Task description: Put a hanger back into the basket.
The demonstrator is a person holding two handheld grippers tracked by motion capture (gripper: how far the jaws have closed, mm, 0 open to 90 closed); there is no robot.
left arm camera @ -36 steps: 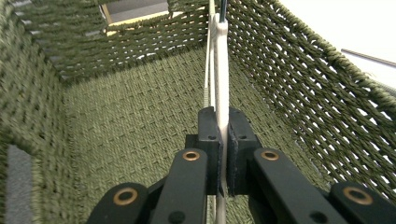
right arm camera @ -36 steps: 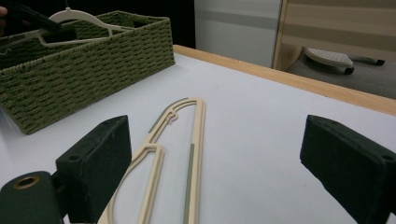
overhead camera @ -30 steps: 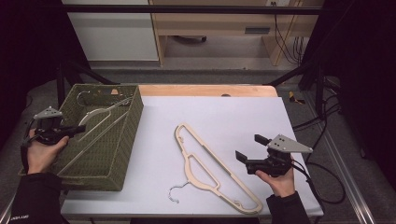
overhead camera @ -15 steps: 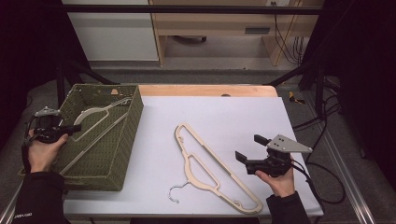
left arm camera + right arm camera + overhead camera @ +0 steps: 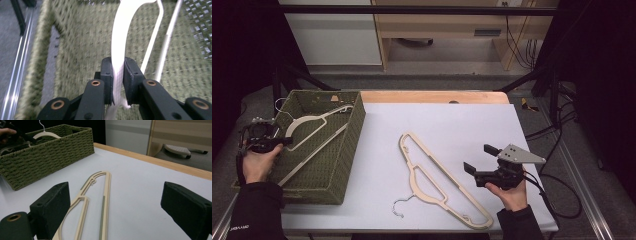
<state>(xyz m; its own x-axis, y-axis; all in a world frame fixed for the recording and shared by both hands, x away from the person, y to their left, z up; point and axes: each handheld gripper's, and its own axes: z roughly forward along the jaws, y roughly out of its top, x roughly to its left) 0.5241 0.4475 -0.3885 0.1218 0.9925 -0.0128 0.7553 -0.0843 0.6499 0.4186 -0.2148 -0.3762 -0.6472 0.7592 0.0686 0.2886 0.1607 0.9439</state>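
left claw (image 5: 117, 82) pinching white hanger (image 5: 314, 121), now lower in green basket (image 5: 354, 145) at worktop's (image 5: 452, 125) 9 o'clock | right claw (image 5: 478, 161) spread, unmoved at 4 o'clock beside cream hanger (image 5: 439, 182) | left gripper view alone shows the pinch; right gripper view shows the gap.

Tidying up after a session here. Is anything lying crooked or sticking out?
The white hanger sits diagonally in the green basket, one end clamped by the left gripper, hook poking above the rim. The beige hanger lies flat on the table.
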